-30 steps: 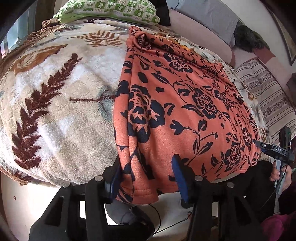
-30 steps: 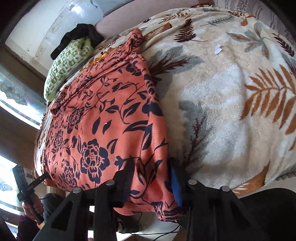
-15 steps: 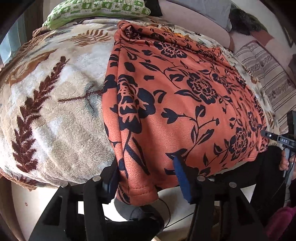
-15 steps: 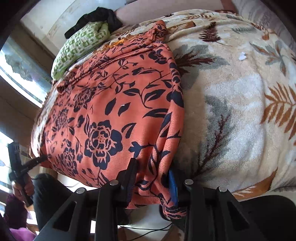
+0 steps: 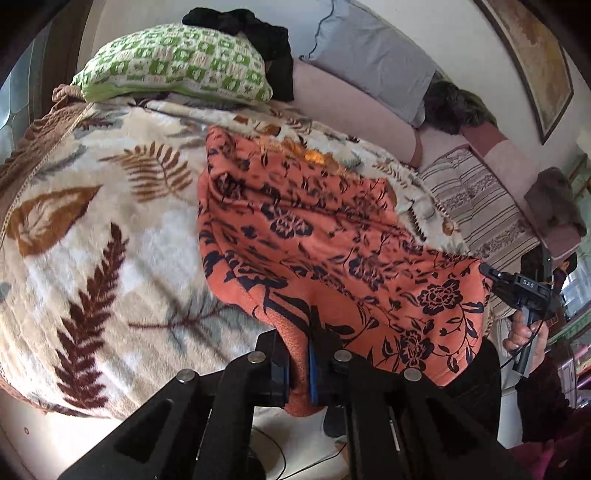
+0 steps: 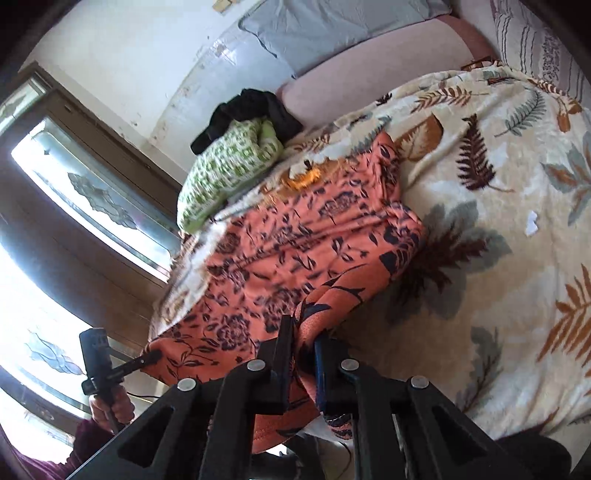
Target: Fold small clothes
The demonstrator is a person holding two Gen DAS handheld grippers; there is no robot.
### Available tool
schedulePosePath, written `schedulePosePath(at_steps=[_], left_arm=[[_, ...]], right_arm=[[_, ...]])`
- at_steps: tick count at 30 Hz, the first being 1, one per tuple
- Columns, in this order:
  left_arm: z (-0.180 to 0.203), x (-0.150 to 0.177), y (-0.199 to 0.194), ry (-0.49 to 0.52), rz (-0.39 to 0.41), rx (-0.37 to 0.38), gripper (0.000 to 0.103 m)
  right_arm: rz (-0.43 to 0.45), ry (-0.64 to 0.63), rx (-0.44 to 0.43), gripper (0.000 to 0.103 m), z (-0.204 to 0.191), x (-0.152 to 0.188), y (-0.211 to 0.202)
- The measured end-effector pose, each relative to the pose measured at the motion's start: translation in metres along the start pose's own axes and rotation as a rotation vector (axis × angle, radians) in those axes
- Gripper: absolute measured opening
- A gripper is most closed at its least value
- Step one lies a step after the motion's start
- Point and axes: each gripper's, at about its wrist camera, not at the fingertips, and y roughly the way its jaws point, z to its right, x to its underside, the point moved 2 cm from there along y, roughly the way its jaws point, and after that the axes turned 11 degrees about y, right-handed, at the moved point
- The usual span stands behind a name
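Observation:
An orange garment with a dark floral print [image 5: 332,243] lies on a cream leaf-patterned blanket [image 5: 92,240] on a bed. My left gripper [image 5: 300,354] is shut on the garment's near left corner and holds it lifted off the blanket. My right gripper [image 6: 303,362] is shut on the near right corner of the garment [image 6: 295,251], also lifted. The raised near edge hangs between the two grippers. Each gripper shows in the other's view, the right one in the left wrist view [image 5: 496,278], the left one in the right wrist view [image 6: 147,360].
A green-and-white pillow [image 5: 177,70] with a black cloth [image 5: 258,29] on it lies at the head of the bed. A grey pillow [image 5: 369,62] and a striped cushion [image 5: 476,206] lie to the right. A window [image 6: 74,206] is at the left.
Both grippers have closed on the garment's near corners and lifted them up and forward. The near edge has come off the bed's front and the cloth bunches toward the pillows.

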Motion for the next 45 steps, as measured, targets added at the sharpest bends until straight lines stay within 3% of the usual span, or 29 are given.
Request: schedulePosePath(at_steps=[4,7,11,15,17,19,20,21,24,25,26,28,29,30,32,33,35,38,39,42,43,45], left_arm=[[-0.016,-0.060,0.001,-0.022,0.061,0.009,0.007],[-0.033,-0.110,0.026,-0.027,0.081,-0.009,0.007],[-0.075,-0.172,0.093,-0.085,0.027,-0.069,0.008],[-0.119,-0.214,0.179,-0.152,-0.027,-0.129,0.010],[-0.136,-0.220,0.213,-0.209,-0.039,-0.140,0.011],[-0.147,-0.219,0.229,-0.269,-0.048,-0.138,0.012],[-0.151,-0.217,0.229,-0.302,-0.036,-0.115,0.012],[-0.153,-0.216,0.223,-0.325,0.000,-0.084,0.013],[-0.153,-0.211,0.188,-0.368,0.163,-0.010,0.017],[-0.149,-0.207,0.175,-0.377,0.225,-0.030,0.028],[-0.144,-0.202,0.159,-0.378,0.293,-0.097,0.057],[-0.128,-0.186,0.127,-0.362,0.452,-0.277,0.095],[-0.120,-0.177,0.116,-0.351,0.506,-0.336,0.096],[-0.114,-0.173,0.111,-0.341,0.506,-0.372,0.096],[-0.106,-0.176,0.116,-0.321,0.383,-0.419,0.095],[-0.102,-0.178,0.122,-0.302,0.315,-0.398,0.095],[-0.090,-0.171,0.130,-0.283,0.292,-0.299,0.095],[-0.089,-0.154,0.155,-0.287,0.239,-0.254,0.095],[-0.092,-0.151,0.165,-0.276,0.203,-0.262,0.095],[-0.107,-0.141,0.176,-0.296,0.145,-0.325,0.094],[-0.114,-0.141,0.173,-0.319,0.150,-0.328,0.094],[-0.127,-0.144,0.159,-0.374,0.184,-0.328,0.094]], right_arm=[[0.043,0.088,-0.089,0.010,-0.010,-0.051,0.005],[0.093,0.161,-0.113,0.010,-0.005,-0.100,0.025],[0.136,0.313,-0.108,0.010,0.026,-0.170,0.078],[0.173,0.544,-0.084,0.014,0.090,-0.222,0.144],[0.249,0.666,-0.070,0.025,0.124,-0.235,0.164],[0.262,0.748,-0.041,0.061,0.148,-0.240,0.176],[0.263,0.761,-0.069,0.062,0.153,-0.240,0.177],[0.283,0.734,-0.091,0.062,0.152,-0.242,0.172],[0.323,0.483,-0.001,0.062,0.118,-0.243,0.146],[0.309,0.388,0.025,0.062,0.102,-0.240,0.142],[0.277,0.302,0.050,0.062,0.084,-0.234,0.141],[0.152,0.139,0.109,0.059,0.046,-0.215,0.156],[0.087,0.057,0.142,0.058,0.027,-0.197,0.165],[0.030,-0.021,0.181,0.053,0.012,-0.179,0.177],[-0.083,-0.139,0.281,0.047,-0.006,-0.147,0.208],[-0.134,-0.170,0.330,0.042,-0.007,-0.134,0.226],[-0.167,-0.192,0.428,0.042,-0.002,-0.129,0.259],[-0.097,-0.255,0.508,0.042,-0.011,-0.162,0.294],[-0.069,-0.218,0.512,0.042,-0.011,-0.183,0.303],[0.087,-0.062,0.447,0.042,-0.014,-0.234,0.307],[0.146,-0.016,0.431,0.043,-0.017,-0.243,0.299],[0.173,-0.007,0.360,0.043,-0.040,-0.240,0.290]])
